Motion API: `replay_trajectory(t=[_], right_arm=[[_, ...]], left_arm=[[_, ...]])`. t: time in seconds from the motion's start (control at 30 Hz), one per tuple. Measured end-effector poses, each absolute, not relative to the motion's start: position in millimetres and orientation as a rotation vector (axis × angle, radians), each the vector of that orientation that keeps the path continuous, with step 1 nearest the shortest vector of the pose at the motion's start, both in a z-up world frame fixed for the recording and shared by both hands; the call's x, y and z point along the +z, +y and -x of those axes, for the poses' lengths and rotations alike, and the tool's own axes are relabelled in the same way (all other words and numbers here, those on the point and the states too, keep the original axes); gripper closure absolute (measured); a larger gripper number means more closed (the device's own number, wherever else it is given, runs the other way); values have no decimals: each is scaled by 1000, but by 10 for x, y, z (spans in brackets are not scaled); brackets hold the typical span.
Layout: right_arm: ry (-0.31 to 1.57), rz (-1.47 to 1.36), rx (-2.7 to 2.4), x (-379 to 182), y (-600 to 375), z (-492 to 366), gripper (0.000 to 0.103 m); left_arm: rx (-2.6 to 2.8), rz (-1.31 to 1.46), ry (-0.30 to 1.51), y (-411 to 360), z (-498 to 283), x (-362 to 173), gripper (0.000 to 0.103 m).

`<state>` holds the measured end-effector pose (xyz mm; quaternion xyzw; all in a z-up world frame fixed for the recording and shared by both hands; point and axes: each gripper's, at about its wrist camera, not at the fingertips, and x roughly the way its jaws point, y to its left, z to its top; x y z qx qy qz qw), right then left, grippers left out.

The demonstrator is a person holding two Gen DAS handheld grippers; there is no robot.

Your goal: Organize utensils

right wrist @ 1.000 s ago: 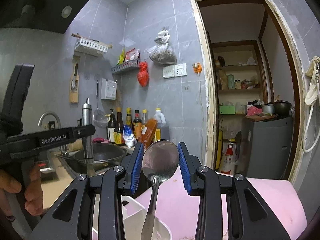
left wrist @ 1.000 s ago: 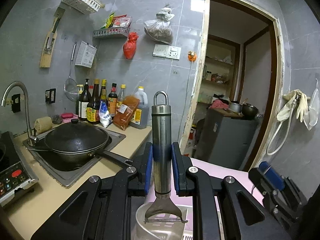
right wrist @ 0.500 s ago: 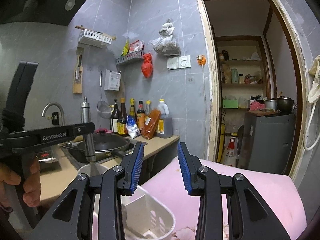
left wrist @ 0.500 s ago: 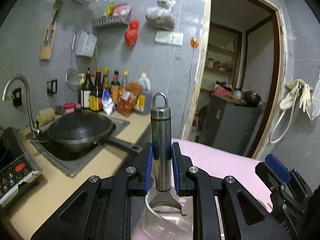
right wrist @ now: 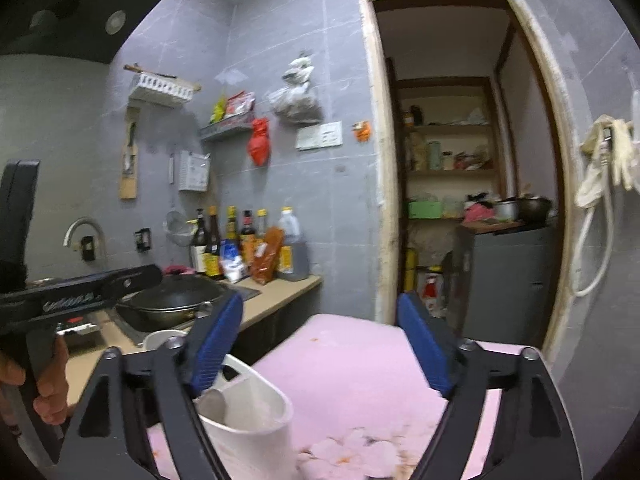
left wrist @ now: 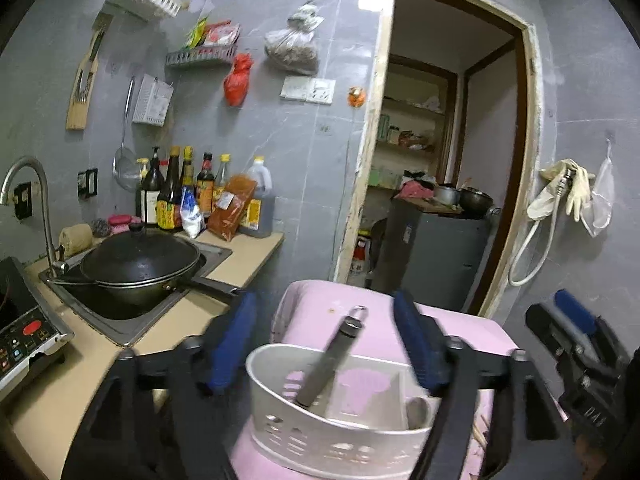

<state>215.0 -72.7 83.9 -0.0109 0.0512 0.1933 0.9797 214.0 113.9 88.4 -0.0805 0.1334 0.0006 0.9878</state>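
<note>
No text reads clearly in either view. On the black body of the right gripper [left wrist: 576, 332], seen at the right edge of the left wrist view, pale raised letters show near its lower end but sit upside down and too blurred to spell. In the right wrist view the white lettering on the side of the black left gripper [right wrist: 72, 302] is smeared beyond reading. The yellow labels on the dark glass sauce bottles [left wrist: 170, 192] by the grey tiled wall carry print too small to make out.
</note>
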Motion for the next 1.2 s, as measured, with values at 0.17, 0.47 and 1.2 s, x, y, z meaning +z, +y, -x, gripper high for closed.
replay_trajectory(t=[0.17, 0.47, 1.2], right_arm=[[57, 68, 242, 911, -1101, -1918, 0], [112, 160, 88, 878, -1790, -1752, 0], [544, 160, 166, -5, -2611, -2264, 25]], left_arm=[[23, 77, 196, 750, -1943, 867, 7], [-77, 46, 191, 144, -1760, 758, 3], [-296, -105, 572, -965, -2132, -33, 13]])
